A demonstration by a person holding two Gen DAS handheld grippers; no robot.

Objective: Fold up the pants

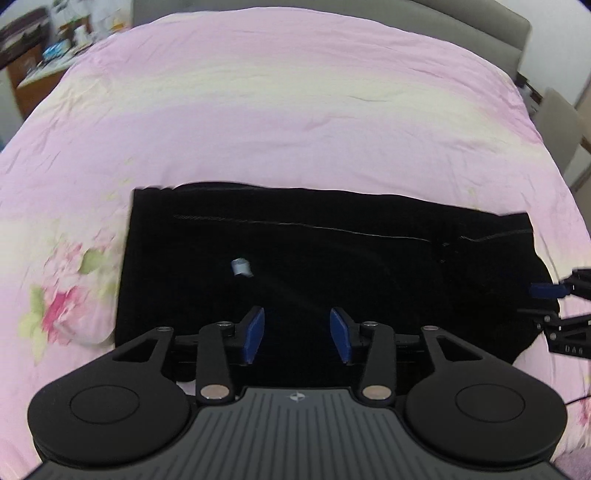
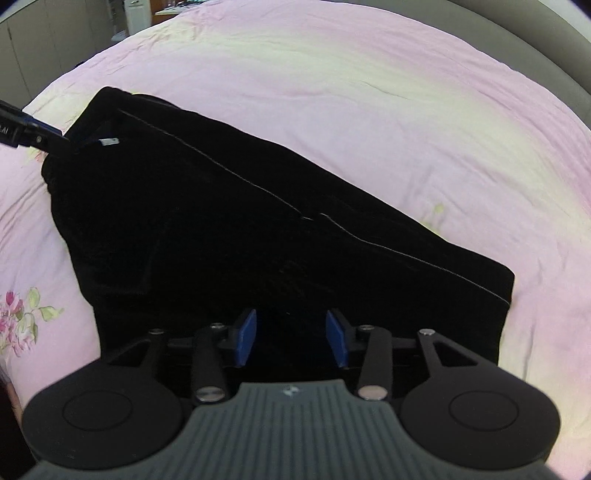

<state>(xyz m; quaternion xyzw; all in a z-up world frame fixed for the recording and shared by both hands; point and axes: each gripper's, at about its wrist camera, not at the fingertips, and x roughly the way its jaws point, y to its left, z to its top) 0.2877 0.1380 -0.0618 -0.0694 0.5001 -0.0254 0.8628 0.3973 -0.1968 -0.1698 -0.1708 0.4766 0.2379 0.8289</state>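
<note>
Black pants [image 1: 314, 258] lie folded in a long band across the pink bedspread [image 1: 295, 110], with a thin pale seam along the far side and a small white label [image 1: 241, 266] on top. My left gripper [image 1: 297, 325] hovers over the near edge of the cloth; its blue pads [image 1: 255, 334] stand apart with nothing pinched between them. In the right wrist view the pants [image 2: 258, 240] run diagonally, and my right gripper [image 2: 291, 332] is open above their near edge. Each gripper shows in the other's view: the right gripper [image 1: 541, 302] at the pants' right end, the left gripper [image 2: 61, 142] near the label [image 2: 109, 141].
A pink flower print [image 1: 59, 295] marks the bedspread to the left of the pants. A grey headboard [image 1: 480, 22] closes the far side. A cluttered desk [image 1: 44, 62] stands beyond the bed at the upper left, a pale chair [image 1: 561, 125] at the right.
</note>
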